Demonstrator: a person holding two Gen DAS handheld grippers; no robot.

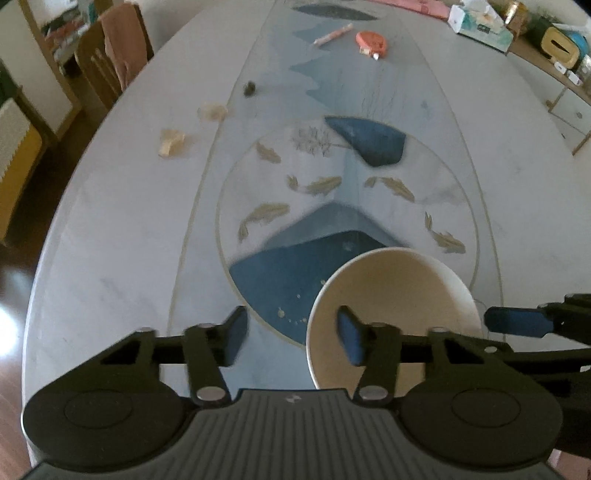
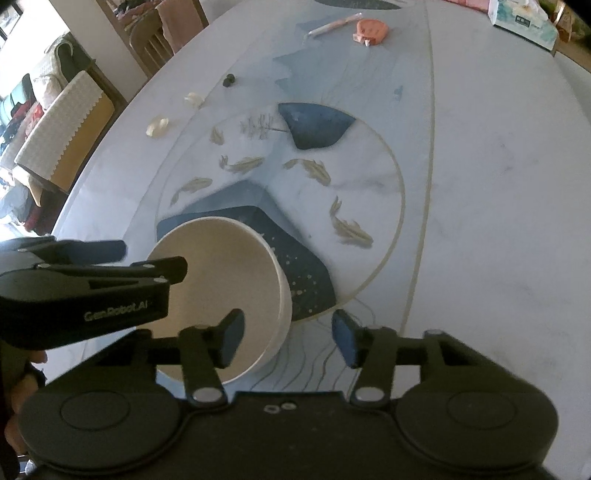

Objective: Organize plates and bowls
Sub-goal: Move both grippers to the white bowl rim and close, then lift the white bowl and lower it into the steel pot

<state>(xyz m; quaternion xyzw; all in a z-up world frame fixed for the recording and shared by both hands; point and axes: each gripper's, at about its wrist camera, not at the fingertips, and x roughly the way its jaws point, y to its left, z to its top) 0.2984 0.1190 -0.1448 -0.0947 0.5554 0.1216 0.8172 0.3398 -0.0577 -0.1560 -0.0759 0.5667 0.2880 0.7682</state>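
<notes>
Straddling the rim of the white bowl (image 1: 391,314), our left gripper (image 1: 291,338) and right gripper (image 2: 288,338) each had one finger inside, one outside, pads not pressing. We saw it upright, mouth up, round with no long axis, on the painted table (image 1: 110,258).

On the counter (image 1: 110,240), an orange disc (image 1: 372,43) and tissue box (image 1: 480,24) are seen toward twelve o'clock, crumpled scraps (image 1: 171,142) at ten.
</notes>
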